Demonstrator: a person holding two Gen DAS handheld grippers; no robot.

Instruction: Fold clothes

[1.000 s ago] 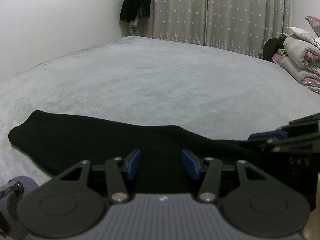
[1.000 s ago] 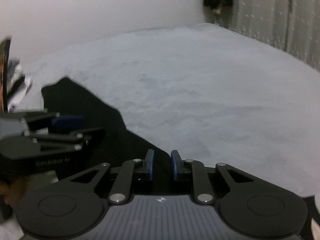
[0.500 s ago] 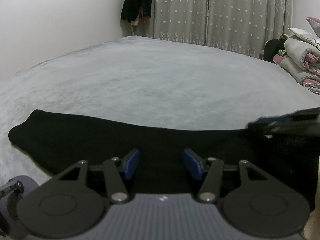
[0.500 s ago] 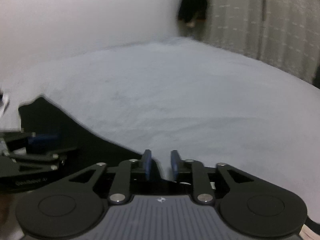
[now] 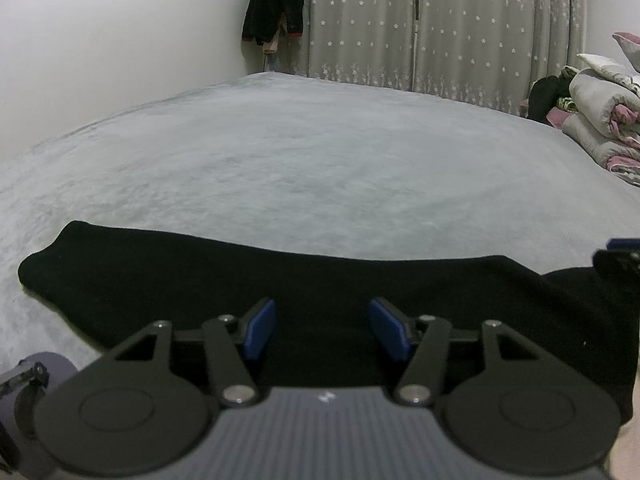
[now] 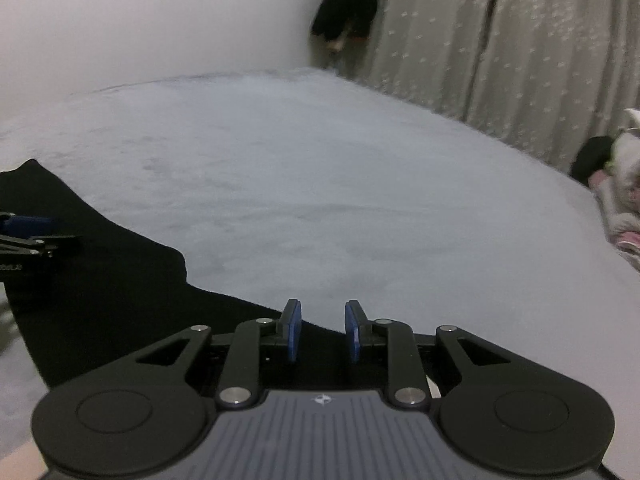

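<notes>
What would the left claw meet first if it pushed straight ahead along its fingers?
Most likely the black garment, lying just beyond the opening left claw, then the grey bedspread; depth is unclear.

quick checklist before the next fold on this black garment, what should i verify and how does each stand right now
1. Black garment lies flat on the grey bed cover: ok, far edge looks smooth.
2. Left gripper free of cloth: ok, jaws opening, blue pads apart over the garment.
3. Right gripper free of cloth: ok, a clear gap between its pads at the garment's edge.
4. Near hem even: cannot tell, hidden behind the grippers.
5. Bed ahead free for folding: ok; folded quilts sit far to the right.
</notes>
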